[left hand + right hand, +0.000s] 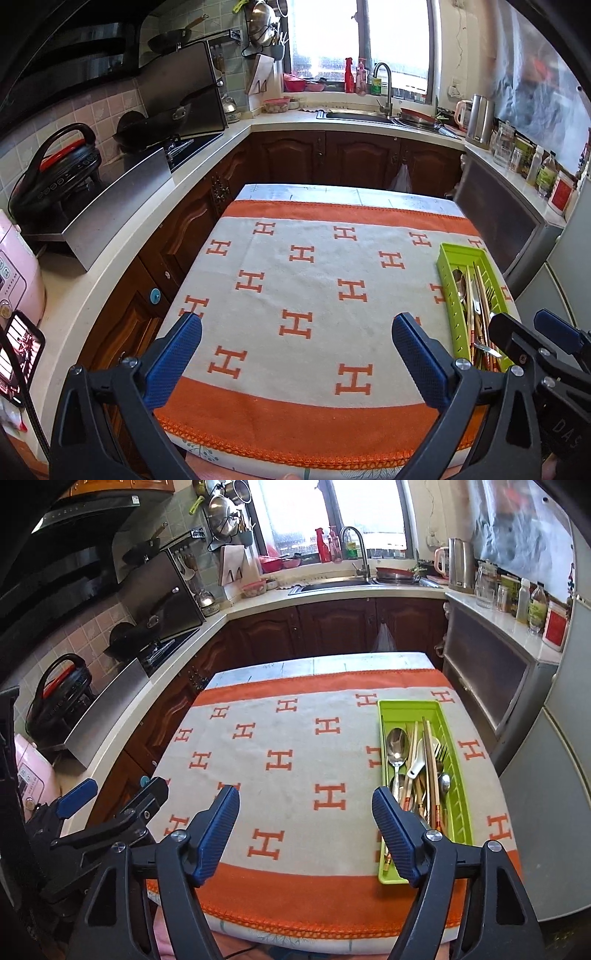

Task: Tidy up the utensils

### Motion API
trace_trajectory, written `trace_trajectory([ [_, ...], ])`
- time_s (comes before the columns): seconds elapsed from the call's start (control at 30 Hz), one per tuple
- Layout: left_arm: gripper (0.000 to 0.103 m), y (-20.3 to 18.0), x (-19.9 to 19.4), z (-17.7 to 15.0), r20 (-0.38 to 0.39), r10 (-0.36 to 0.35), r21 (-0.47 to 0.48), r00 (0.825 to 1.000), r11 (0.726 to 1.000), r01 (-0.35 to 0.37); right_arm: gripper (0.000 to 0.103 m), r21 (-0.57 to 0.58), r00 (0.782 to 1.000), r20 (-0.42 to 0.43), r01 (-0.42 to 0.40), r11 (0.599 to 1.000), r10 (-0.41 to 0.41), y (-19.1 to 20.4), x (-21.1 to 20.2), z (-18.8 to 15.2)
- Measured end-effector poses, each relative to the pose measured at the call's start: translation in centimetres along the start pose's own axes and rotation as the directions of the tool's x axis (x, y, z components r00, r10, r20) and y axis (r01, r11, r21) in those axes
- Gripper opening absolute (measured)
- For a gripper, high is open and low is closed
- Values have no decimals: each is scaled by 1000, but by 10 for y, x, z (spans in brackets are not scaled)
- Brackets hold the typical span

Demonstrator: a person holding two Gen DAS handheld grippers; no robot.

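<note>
A lime-green utensil tray [446, 734] lies on the right side of the table, on a cloth [295, 746] patterned with orange H shapes. Inside it lie metal spoons [396, 749], a fork [441, 755], a white spoon and chopsticks. The same tray [448, 295] shows at the right of the left wrist view. My left gripper [297, 332] hangs open above the cloth's near middle, nothing between its fingers. My right gripper [306, 805] is open too, empty, its right finger just over the tray's near end. Each gripper appears at the edge of the other's view.
Kitchen counters wrap around the table: a stove with a wok [147, 125] on the left, a sink [332, 585] at the back under the window, jars and bottles [532, 605] on the right. A pink cooker [14, 277] and a phone [20, 354] sit near left.
</note>
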State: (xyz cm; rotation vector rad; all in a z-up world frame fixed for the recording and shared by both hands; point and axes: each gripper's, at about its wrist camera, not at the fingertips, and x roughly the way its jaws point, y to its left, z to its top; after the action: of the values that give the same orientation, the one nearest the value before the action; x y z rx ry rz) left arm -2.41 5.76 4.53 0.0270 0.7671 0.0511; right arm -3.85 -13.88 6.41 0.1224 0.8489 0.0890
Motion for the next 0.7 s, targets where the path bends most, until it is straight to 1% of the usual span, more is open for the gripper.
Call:
trace_trajectory([
  [0.2, 102, 3, 11, 2, -44, -21, -2, 999, 1000, 21, 76, -12, 999, 16, 31, 999, -31, 5, 0, 0],
  [0.37, 102, 3, 20, 1, -77, -41, -3, 996, 999, 41, 76, -9, 999, 12, 49, 999, -49, 4, 8, -2],
  [0.7, 102, 3, 24, -1, -86, -44, 0, 995, 999, 44, 76, 6, 998, 3, 61, 998, -61, 0, 15, -5],
])
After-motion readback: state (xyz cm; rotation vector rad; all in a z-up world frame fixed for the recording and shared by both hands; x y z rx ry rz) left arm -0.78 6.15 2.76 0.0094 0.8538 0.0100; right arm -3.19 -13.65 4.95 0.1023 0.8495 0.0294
